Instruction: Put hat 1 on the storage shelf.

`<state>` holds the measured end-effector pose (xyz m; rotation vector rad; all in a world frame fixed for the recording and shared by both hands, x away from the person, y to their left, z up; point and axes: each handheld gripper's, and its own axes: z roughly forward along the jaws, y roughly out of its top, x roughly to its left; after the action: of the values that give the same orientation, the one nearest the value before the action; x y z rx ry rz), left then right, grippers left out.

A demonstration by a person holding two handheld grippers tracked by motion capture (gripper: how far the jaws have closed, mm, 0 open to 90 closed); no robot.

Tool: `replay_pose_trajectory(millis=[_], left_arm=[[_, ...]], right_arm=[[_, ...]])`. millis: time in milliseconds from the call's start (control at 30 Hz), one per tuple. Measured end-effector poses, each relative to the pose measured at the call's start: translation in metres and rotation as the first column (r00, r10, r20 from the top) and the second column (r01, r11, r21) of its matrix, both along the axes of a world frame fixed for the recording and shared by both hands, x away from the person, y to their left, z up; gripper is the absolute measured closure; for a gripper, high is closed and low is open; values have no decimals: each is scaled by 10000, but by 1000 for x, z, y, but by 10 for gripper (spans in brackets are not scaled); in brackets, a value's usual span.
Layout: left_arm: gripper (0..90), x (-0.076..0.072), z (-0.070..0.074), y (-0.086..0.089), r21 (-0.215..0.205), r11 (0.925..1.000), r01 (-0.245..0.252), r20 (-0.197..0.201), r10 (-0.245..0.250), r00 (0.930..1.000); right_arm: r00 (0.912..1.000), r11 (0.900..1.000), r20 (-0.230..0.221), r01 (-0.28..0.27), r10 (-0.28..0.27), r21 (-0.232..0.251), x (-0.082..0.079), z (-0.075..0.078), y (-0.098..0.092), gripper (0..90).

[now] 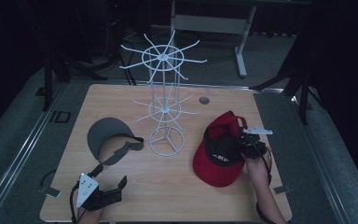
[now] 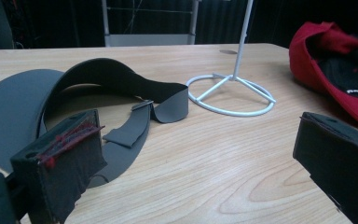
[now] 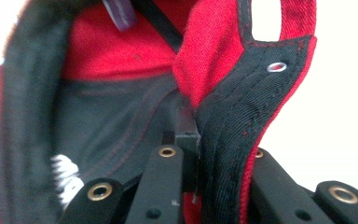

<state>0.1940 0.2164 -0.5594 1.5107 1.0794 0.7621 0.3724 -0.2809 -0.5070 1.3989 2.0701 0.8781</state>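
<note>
Right gripper (image 1: 243, 140), at the right of the high view, has its jaws clamped on the rim of the red cap (image 1: 219, 156); the right gripper view shows the black-lined edge (image 3: 223, 140) pinched between them. I see the cap at lower right of the table (image 1: 168, 200), partly raised off the wood. Left gripper (image 1: 109, 179), at lower left, has its 2 jaws wide apart with nothing between, facing the grey visor (image 1: 105, 135) just above it. White wire stand (image 1: 165, 112) sits at frame centre.
</note>
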Motion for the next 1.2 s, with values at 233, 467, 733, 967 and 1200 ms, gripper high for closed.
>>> replay_pose_trajectory(millis=[233,467,733,967,1200], left_arm=[[20,1,0,1,-24,9999,-166,-143,166,9998],[21,2,-1,1,154,9991,-389,-591,397,9975],[34,2,10,-4,-318,9992,251,-996,-282,9946],[35,2,27,-15,-675,9951,721,-1069,-791,9911],[35,4,47,-26,-249,9863,1631,-946,-1648,9818]], right_arm=[[9968,9999,793,-108,110,-27,-9,29,-1,850],[9886,9995,1486,-277,249,167,-20,58,-6,851],[9744,9971,2152,-718,644,268,-37,89,-10,850],[9648,9937,2496,-988,828,522,-53,105,-12,850],[9573,9901,2745,-1166,910,785,-67,114,-16,850]])
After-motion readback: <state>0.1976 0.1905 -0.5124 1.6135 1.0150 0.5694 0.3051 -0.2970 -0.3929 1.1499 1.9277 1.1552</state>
